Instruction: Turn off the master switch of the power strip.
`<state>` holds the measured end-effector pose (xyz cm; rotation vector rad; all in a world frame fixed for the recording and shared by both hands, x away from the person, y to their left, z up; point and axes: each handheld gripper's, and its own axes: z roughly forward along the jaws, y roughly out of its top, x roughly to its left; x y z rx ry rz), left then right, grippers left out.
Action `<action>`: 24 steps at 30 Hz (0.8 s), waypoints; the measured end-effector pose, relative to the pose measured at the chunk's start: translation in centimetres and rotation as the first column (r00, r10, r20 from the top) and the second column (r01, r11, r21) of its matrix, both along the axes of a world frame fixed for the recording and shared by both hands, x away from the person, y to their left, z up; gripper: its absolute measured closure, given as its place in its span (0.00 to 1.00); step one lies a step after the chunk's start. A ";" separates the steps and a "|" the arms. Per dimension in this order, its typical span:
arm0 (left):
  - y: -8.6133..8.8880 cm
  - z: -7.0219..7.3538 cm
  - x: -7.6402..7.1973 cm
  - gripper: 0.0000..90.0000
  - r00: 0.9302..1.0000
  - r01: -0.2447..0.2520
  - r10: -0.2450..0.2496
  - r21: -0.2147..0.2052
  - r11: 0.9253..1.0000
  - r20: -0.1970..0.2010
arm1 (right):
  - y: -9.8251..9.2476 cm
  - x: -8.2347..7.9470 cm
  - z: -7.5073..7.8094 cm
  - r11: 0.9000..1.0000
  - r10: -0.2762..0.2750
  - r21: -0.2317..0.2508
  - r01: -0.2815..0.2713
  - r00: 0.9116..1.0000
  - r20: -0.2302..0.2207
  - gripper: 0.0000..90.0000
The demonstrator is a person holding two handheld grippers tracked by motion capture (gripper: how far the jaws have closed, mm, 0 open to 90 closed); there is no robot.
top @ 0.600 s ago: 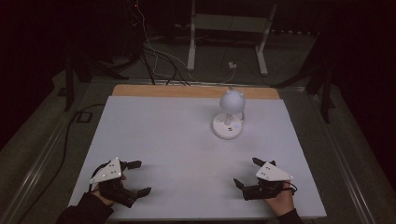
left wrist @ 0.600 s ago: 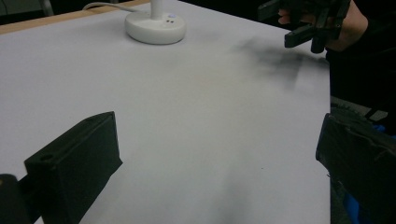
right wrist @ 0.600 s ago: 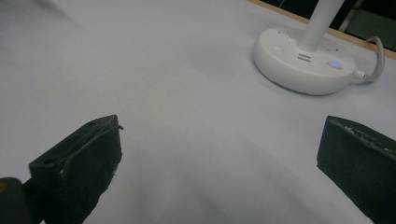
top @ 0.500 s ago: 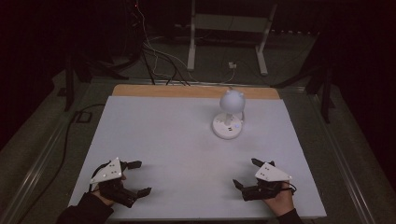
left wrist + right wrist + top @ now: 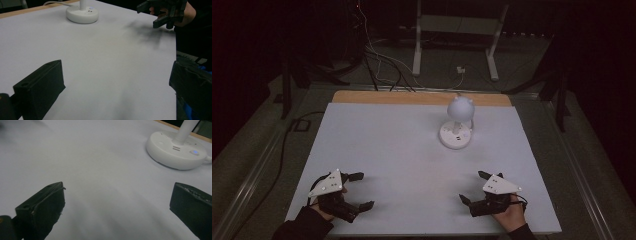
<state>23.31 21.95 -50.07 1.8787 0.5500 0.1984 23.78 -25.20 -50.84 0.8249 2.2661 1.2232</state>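
Note:
A small white desk lamp (image 5: 458, 125) with a round head and a round base stands on the white table top (image 5: 392, 145), right of centre toward the back. Its base (image 5: 82, 13) lies far ahead in the left gripper view and closer, at the upper right, in the right gripper view (image 5: 178, 150). My left gripper (image 5: 360, 190) rests at the front left, open and empty, its jaws wide apart over bare table (image 5: 117, 82). At the front right my right gripper (image 5: 473, 187) is open too, with nothing between its jaws (image 5: 117, 202). It appears across the table in the left gripper view (image 5: 160, 12).
A wooden strip (image 5: 412, 97) runs along the table's far edge. Behind it are cables (image 5: 382, 65) on the floor and a metal stand (image 5: 457, 30). A dark cable (image 5: 287, 145) trails along the left side of the table.

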 end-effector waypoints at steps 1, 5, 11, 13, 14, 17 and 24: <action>0.0 0.0 0.0 0.00 1.000 0.000 0.000 0.001 1.000 0.000 | 0.0 0.0 0.0 1.000 -0.001 -0.003 0.001 1.000 -0.003 0.00; 0.0 0.0 0.0 0.00 1.000 0.000 0.000 0.002 1.000 -0.002 | 0.3 -0.1 0.0 1.000 0.000 -0.022 -0.001 1.000 -0.018 0.00; -0.1 0.0 0.0 0.00 1.000 0.000 0.000 0.004 1.000 0.005 | 0.7 -0.2 0.2 1.000 0.009 -0.021 -0.010 0.999 -0.041 0.00; -0.1 0.0 0.0 0.00 1.000 0.002 -0.002 0.007 1.000 0.005 | 0.7 -0.3 0.3 1.000 0.014 -0.013 -0.014 0.999 -0.048 0.00; -0.1 0.0 0.0 0.00 1.000 0.002 -0.002 0.004 1.000 0.005 | 0.8 -0.3 0.4 1.000 0.016 -0.009 -0.016 0.999 -0.050 0.00; -0.2 0.0 0.0 0.00 1.000 0.002 -0.002 0.007 1.000 0.003 | 0.8 -0.4 0.6 1.000 0.019 -0.003 -0.019 0.998 -0.054 0.00; -0.2 0.0 0.0 0.00 1.000 0.004 -0.004 0.011 1.000 0.003 | 0.7 -0.4 1.3 0.998 0.019 0.055 -0.015 0.998 -0.063 0.00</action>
